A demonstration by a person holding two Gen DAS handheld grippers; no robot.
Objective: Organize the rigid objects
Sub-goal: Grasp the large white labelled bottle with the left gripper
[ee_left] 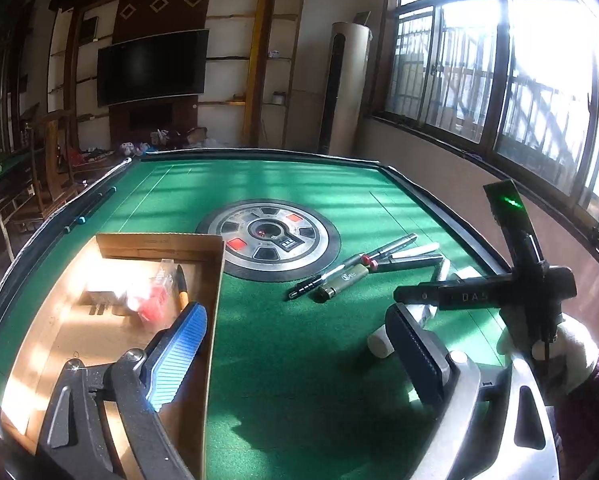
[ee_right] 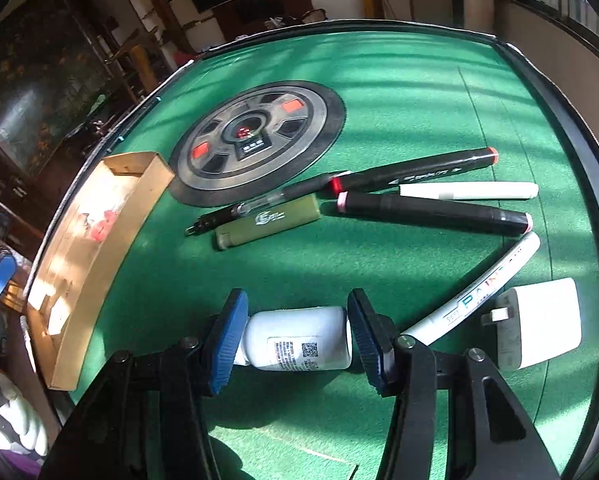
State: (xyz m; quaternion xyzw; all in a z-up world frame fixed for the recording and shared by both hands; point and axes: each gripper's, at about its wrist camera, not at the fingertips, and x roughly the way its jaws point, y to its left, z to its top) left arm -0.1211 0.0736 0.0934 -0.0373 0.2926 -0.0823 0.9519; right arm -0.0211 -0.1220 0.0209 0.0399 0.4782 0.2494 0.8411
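A small white bottle (ee_right: 299, 346) with a printed label lies on its side on the green table (ee_right: 379, 92). My right gripper (ee_right: 297, 332) is shut on it, one blue pad (ee_right: 229, 340) at the cap end and the other at the base. Farther off lie an olive lighter (ee_right: 267, 222), a clear pen (ee_right: 259, 204), two black markers (ee_right: 431, 210), a white marker (ee_right: 467, 191), a white paint pen (ee_right: 479, 284) and a white charger plug (ee_right: 539, 322). My left gripper (ee_left: 299, 354) is open and empty, its left finger over the cardboard box (ee_left: 159, 242).
The box holds a red-and-clear packet (ee_left: 155, 296) and an orange-tipped pen (ee_left: 182, 286). A round control panel (ee_left: 269, 236) sits in the table's centre. The table has a raised black rim (ee_left: 439, 212). A gloved hand (ee_left: 571, 344) holds the right gripper's handle.
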